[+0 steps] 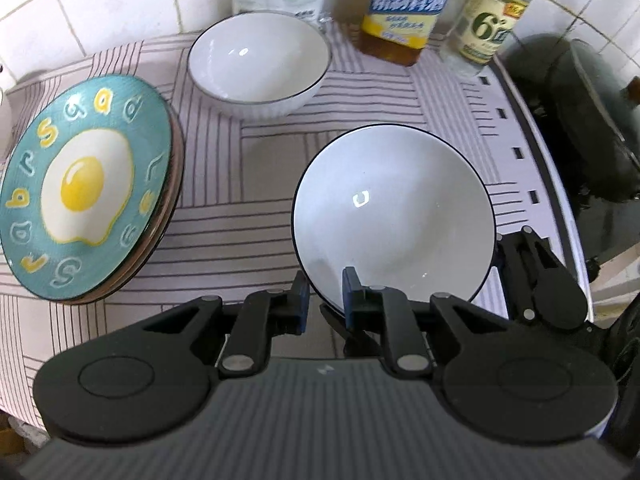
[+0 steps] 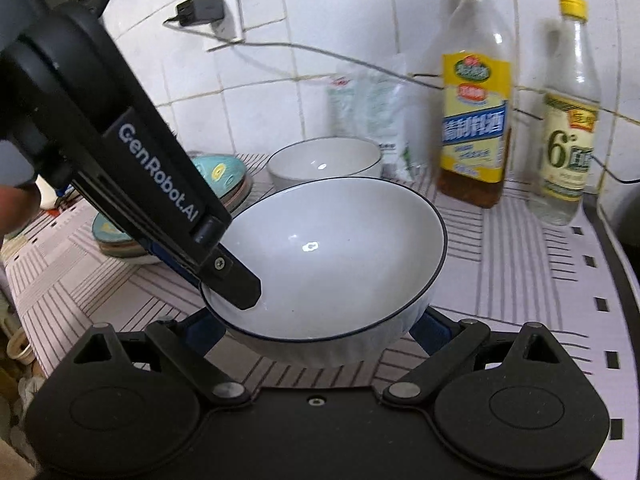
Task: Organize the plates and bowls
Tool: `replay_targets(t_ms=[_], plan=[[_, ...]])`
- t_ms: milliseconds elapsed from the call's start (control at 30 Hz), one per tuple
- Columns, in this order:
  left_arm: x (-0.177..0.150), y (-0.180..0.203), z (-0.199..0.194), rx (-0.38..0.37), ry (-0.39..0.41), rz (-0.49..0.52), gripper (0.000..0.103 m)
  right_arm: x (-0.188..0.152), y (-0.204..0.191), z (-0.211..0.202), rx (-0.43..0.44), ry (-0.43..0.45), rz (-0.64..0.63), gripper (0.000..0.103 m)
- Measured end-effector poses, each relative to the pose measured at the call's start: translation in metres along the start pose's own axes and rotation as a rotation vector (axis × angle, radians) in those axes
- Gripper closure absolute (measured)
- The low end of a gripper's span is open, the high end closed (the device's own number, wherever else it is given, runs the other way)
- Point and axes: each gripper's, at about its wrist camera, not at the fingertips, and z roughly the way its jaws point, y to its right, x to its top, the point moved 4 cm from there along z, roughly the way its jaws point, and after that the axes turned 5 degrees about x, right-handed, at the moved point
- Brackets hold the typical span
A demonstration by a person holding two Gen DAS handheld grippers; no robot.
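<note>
1. Left wrist view: my left hand-held gripper (image 1: pixel 325 300) pinches the near rim of a white bowl (image 1: pixel 394 216), one pad inside, one outside. The bowl is empty and tilted, at 1 o'clock from the pads.
2. At 9 o'clock a stack of plates (image 1: pixel 86 188) has its top plate painted with a fried egg and loose letters. A second bowl (image 1: pixel 258 60), empty, sits at 12 o'clock. Bare striped cloth (image 1: pixel 240 168) lies open between them on the desk (image 1: pixel 560 184), whose edge curves at 3 o'clock beside a dark pan (image 1: pixel 580 120).
3. Right wrist view: my right hand-held gripper (image 2: pixel 320 330) is spread around the bowl's underside; whether the pads press it, I cannot tell.
4. The left one's arm reads "GenRobot.AI". At 1 o'clock a yellow-labelled bottle (image 2: pixel 474 120) holds brown liquid; the clear bottle (image 2: pixel 570 128) beside it reads "6°".
</note>
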Motion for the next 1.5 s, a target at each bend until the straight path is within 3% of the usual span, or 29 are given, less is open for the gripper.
replay_targets(t_ms=[333,567,800,1000,1133,1267,1500], plan=[[-0.001,-0.014,0.011,0.036,-0.037,-0.035,0.087,-0.004,-0.006,0.021,0.059,-0.03,-0.011,0.005],[-0.003,-0.009,0.016,0.041,-0.027,-0.002,0.087,-0.002,-0.004,0.028,0.035,-0.099,0.042,0.005],[0.0,-0.02,-0.005,-0.003,-0.01,-0.011,0.078,0.0,-0.009,-0.003,0.017,-0.133,0.065,0.005],[0.013,-0.043,-0.033,-0.067,0.076,-0.004,0.071,0.013,-0.016,-0.045,0.023,-0.058,0.117,0.005],[0.027,-0.058,-0.049,-0.074,0.161,0.041,0.069,0.034,-0.013,-0.055,0.011,0.003,0.189,0.016],[0.044,-0.073,-0.056,-0.077,0.209,0.087,0.067,0.057,-0.006,-0.046,-0.003,-0.01,0.275,0.028],[0.087,-0.087,-0.046,-0.061,0.24,0.153,0.061,0.094,0.01,-0.012,-0.048,-0.054,0.436,0.035]])
